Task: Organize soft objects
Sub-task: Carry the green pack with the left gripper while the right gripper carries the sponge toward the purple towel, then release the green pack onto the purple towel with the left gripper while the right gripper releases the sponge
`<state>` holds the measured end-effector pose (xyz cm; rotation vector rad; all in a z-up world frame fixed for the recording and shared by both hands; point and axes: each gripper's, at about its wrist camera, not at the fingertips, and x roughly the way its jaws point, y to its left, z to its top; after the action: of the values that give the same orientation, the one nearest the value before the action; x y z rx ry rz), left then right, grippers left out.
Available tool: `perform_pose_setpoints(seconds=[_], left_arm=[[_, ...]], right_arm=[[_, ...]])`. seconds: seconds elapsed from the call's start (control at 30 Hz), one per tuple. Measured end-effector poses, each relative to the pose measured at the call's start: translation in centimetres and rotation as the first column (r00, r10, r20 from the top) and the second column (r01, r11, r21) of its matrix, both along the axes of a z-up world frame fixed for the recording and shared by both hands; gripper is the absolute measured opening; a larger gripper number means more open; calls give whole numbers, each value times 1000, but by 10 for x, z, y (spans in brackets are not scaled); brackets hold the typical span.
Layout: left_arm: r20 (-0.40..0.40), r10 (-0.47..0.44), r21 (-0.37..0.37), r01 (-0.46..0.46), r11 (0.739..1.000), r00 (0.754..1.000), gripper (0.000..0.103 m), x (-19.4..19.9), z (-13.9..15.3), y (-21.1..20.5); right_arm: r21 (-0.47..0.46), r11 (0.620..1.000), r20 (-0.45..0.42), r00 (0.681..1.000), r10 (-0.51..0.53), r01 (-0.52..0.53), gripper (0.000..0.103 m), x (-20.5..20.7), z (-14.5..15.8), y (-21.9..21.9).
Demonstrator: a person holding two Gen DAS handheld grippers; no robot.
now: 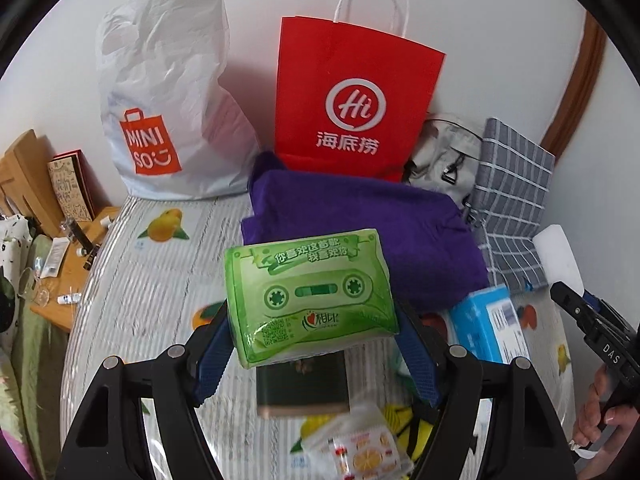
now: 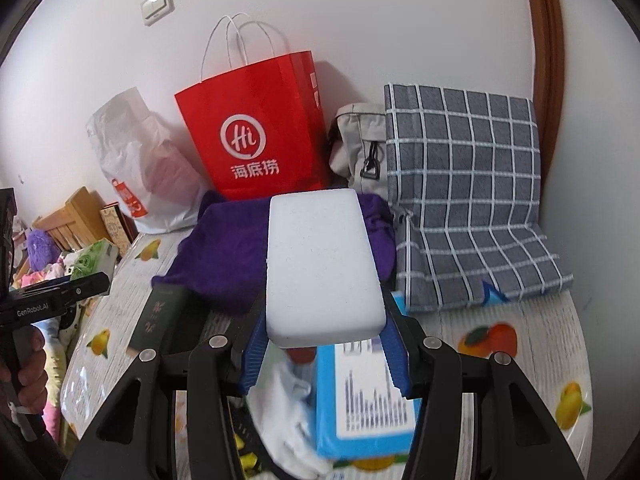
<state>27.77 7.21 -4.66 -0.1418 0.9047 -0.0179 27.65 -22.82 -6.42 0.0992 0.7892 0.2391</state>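
Note:
My left gripper is shut on a green tissue pack and holds it above the table; the pack also shows at the left of the right wrist view. My right gripper is shut on a white sponge block, held above the table; it also shows at the right edge of the left wrist view. A purple cloth lies folded behind both, in front of the red paper bag. A grey checked cloth lies at the right.
A white Miniso bag stands against the wall at the left. A grey pouch sits beside the red bag. A blue tissue box, a dark green box and small packets lie on the fruit-print tablecloth. A cluttered wooden stand is at the left.

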Motion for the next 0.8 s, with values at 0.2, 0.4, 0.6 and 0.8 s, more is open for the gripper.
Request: perform_pose_setpoints(seconds=[0.2, 0.4, 0.6, 0.8], left_arm=[[17, 15, -3, -15, 1000, 1000, 75, 36, 5, 3], [-19, 25, -25, -26, 999, 999, 75, 78, -3, 3], [-33, 27, -18, -27, 999, 999, 75, 118, -15, 0], [-89, 15, -74, -21, 997, 996, 75, 155, -48, 1]], right_arm=[[14, 1000, 5, 1000, -4, 4, 51, 37, -1, 6], [-1, 1000, -4, 1000, -6, 6, 51, 77, -5, 11], [-22, 1000, 12, 1000, 1, -1, 51, 114, -12, 19], [-45, 998, -36, 998, 43, -44, 51, 152, -36, 36]])
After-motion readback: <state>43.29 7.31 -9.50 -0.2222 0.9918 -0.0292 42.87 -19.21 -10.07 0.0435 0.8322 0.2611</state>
